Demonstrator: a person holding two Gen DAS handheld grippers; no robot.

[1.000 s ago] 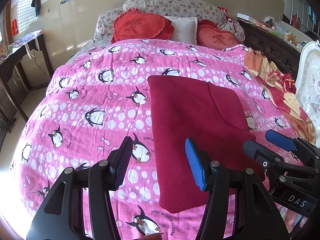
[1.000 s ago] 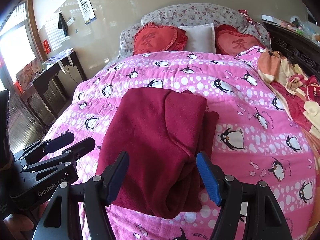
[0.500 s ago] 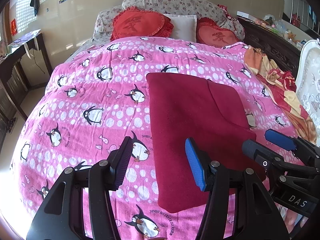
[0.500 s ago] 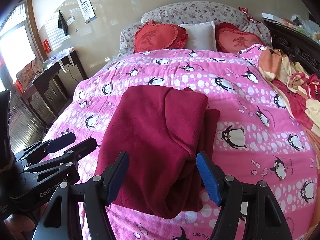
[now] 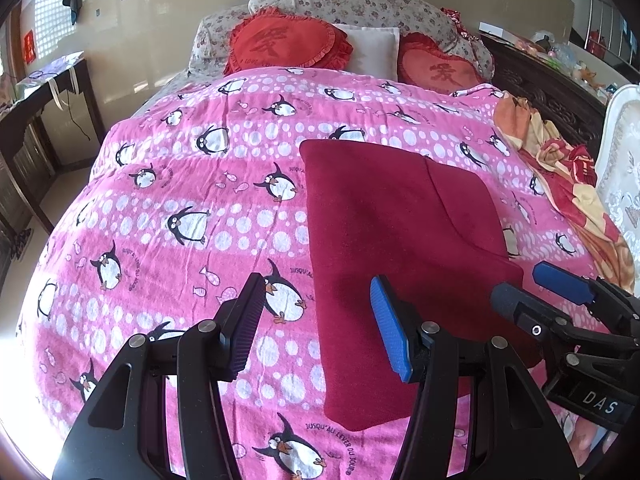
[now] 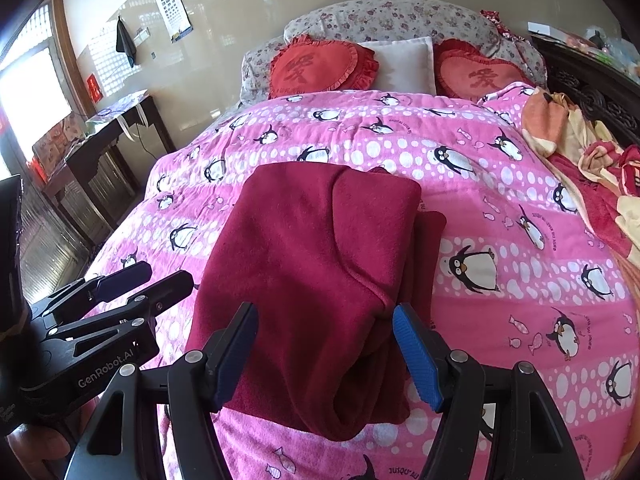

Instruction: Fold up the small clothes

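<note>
In the left wrist view, the left tongs (image 5: 318,326) are held apart and empty above the pink penguin blanket (image 5: 180,216). The dark red garment (image 5: 400,248), partly folded, is laid flat on the blanket; its left edge runs ahead between the two fingers, and its near hem lies just under the blue pad. The right tongs (image 5: 536,288) are seen to the right, over the garment's near right corner, with the jaws apart and nothing gripped.

In the right wrist view, the right tongs (image 6: 324,350) are spread wide over the garment's (image 6: 312,256) near end, where a folded layer with a curved seam is stacked on a lower layer. The left tongs (image 6: 152,276) are seen to the left, just beside the garment's left edge, parted as well.

For the next fold, the near hem is probably best gripped through all layers at both corners, lifted level, and carried forward evenly so that the stacked layers are not dragged askew.
</note>
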